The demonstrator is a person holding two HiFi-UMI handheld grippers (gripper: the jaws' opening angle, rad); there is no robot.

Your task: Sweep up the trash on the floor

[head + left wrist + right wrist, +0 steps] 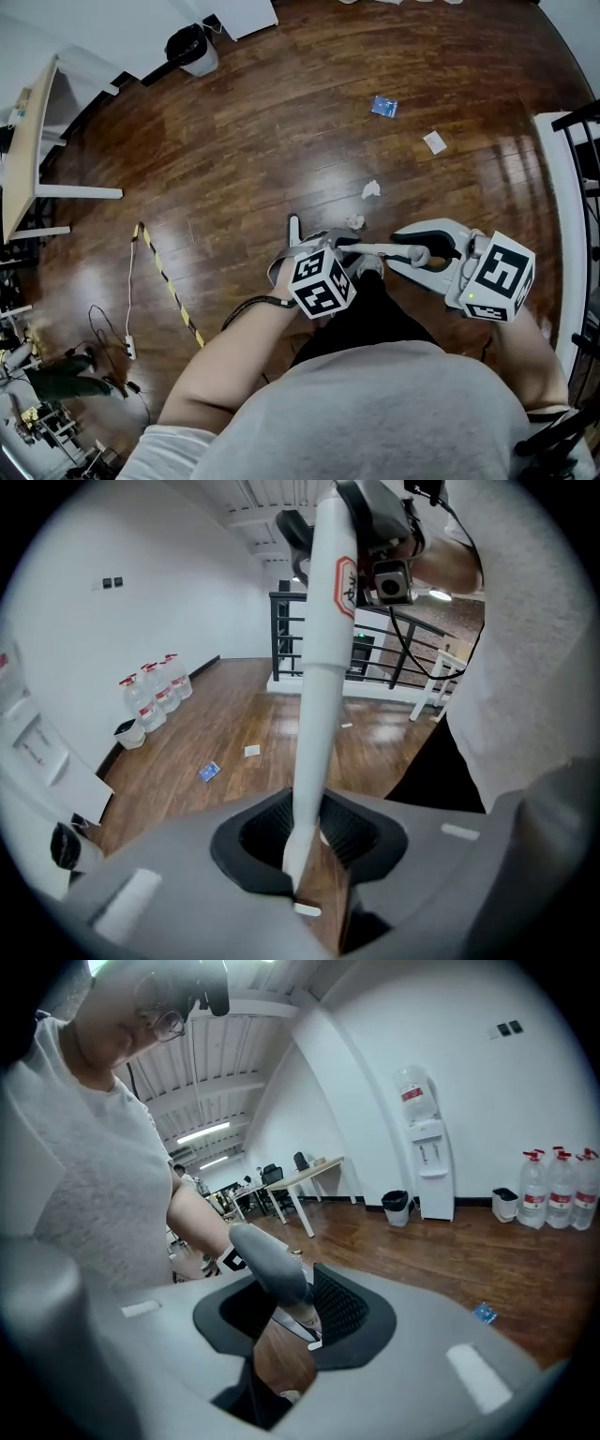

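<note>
Gripping the white broom handle (317, 714) with the left gripper (309, 855), jaws closed tight around the pole. Gripping the grey top end of the same handle with the right gripper (291, 1312), jaws pinched on it too. Cannot see the brush end anywhere. Looking down at the floor: a small crumpled paper (354, 222) just past the handle, a second crumpled paper (371, 189) a bit further past it, then a white slip (434, 142) and a blue packet (383, 106) well beyond the handle. None swept up yet, by the look of it. Might go wrong like this: smooth round pole, so could twist or slide in the jaws on a hard push. Could also scatter the light papers with a fast sweep, or miss the far blue packet.
</note>
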